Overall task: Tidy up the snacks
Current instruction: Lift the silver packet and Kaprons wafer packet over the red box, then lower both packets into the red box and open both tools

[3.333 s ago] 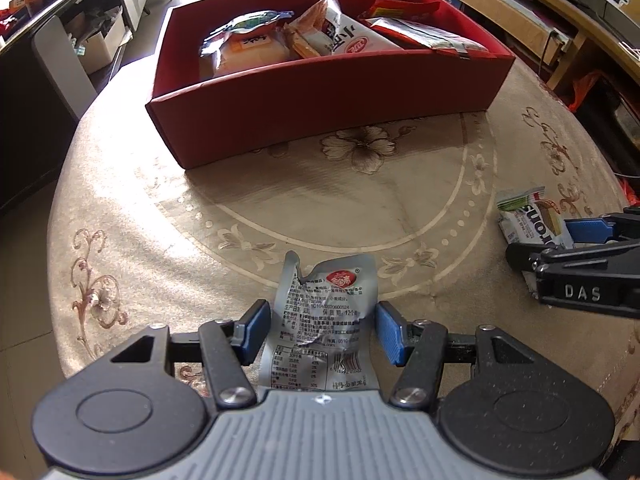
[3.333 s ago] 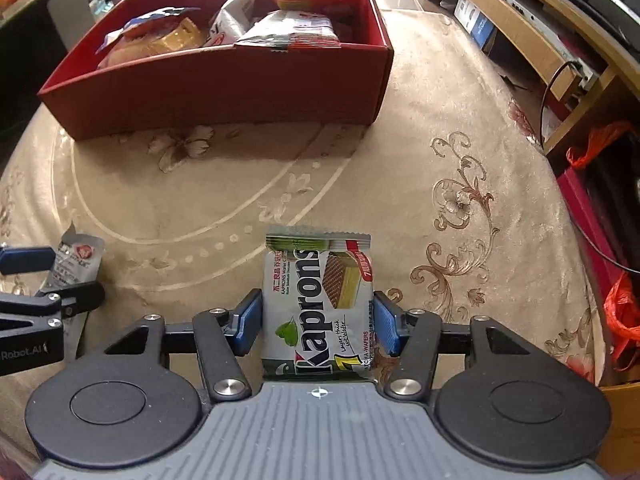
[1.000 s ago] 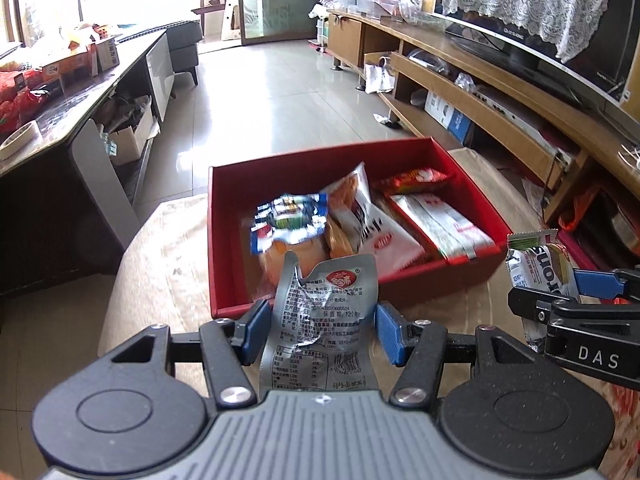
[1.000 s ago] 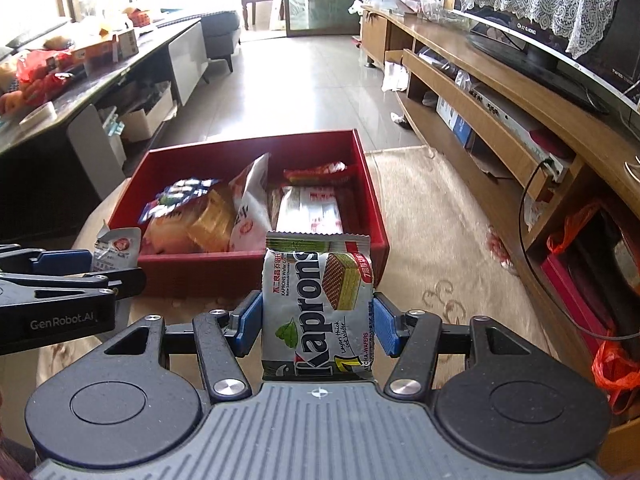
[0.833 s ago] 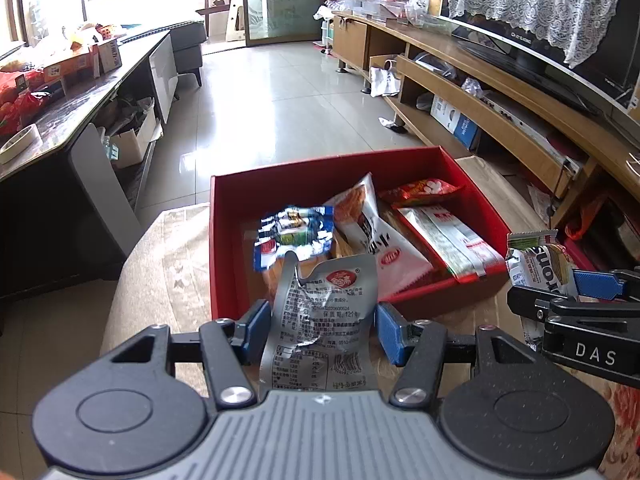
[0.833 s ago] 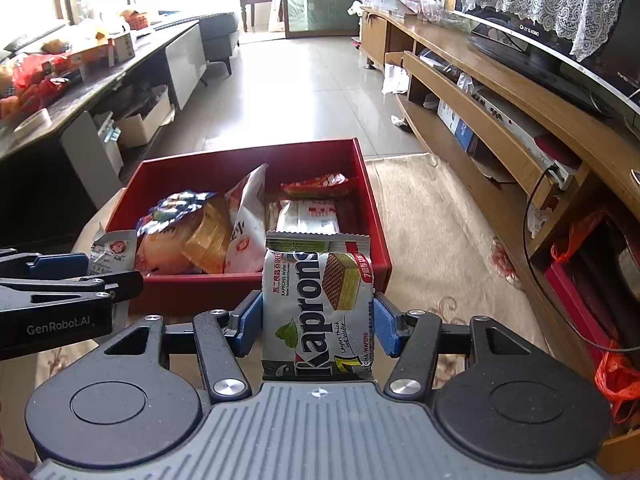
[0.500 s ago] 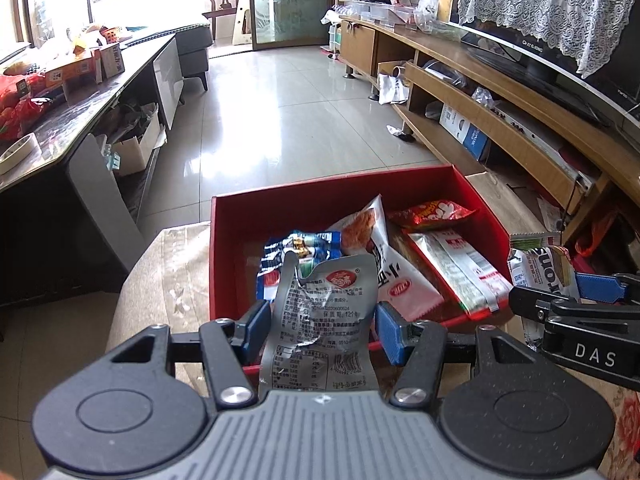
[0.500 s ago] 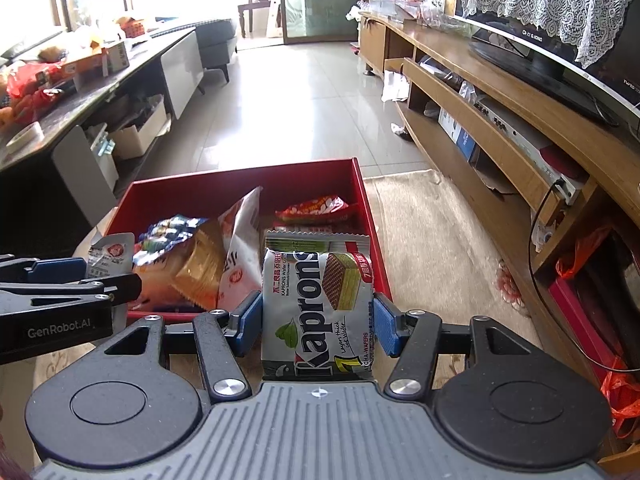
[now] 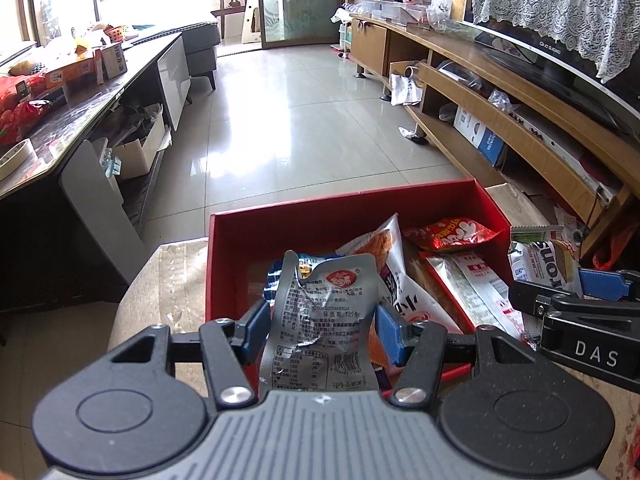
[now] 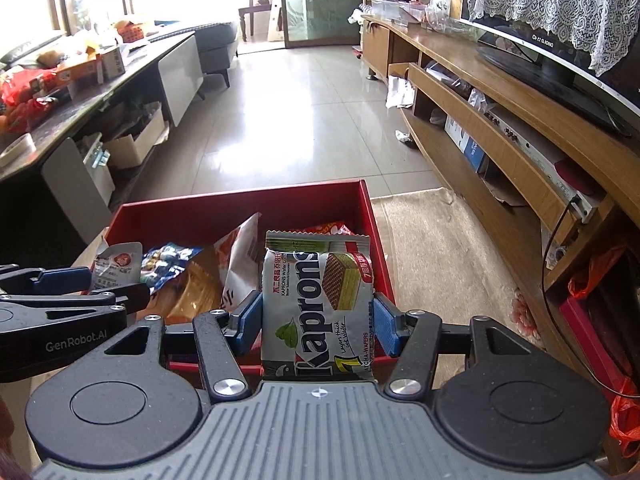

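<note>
**Two packets held over the red box, not yet let go**

The silver pouch [image 9: 320,320] stood upright between the blue pads of the left gripper [image 9: 316,330], which pressed on its two side edges; its crumpled top rose past the fingertips and its lower end ran back to the gripper body. The wafer packet [image 10: 318,308] sat the same way in the right gripper [image 10: 316,320], clamped flat by its sides with the printed face to the camera. Gripping by the edges probably kept each thin packet hanging straight so it could fall cleanly once released.

Both packets were above the near part of the red box [image 9: 352,210], the pouch toward its left half and the wafers by its right wall. Whether they had fully passed the near rim could not be told. The two grippers were side by side, close but apart.

Inside the box lay a blue bag [image 10: 170,260], a tall white bag [image 9: 390,256], a red bag [image 9: 452,234] at the back and a long flat packet [image 9: 476,292]. The box rested on a beige patterned cloth [image 10: 432,240], with a tiled floor [image 9: 304,128] beyond.
</note>
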{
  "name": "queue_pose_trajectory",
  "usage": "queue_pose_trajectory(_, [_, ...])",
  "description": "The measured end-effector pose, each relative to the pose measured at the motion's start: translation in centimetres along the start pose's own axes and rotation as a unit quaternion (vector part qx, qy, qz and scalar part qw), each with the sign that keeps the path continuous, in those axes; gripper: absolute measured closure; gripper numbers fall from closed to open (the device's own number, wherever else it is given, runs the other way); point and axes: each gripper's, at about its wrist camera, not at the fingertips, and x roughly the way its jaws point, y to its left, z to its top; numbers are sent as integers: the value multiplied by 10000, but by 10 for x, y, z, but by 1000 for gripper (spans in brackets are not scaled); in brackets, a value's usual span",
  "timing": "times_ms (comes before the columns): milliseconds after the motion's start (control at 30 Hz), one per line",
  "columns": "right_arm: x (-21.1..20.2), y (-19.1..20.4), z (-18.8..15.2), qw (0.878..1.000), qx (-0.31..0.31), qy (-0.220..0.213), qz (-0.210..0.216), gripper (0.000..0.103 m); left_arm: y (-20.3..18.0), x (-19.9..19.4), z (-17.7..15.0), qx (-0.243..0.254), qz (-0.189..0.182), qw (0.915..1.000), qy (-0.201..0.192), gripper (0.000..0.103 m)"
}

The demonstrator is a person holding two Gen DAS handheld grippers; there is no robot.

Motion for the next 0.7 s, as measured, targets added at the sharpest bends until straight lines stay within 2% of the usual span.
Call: queue_pose_trajectory(700, [40, 2, 9, 9999, -34, 148, 35, 39, -4, 35, 13, -51, 105, 9999, 101, 51])
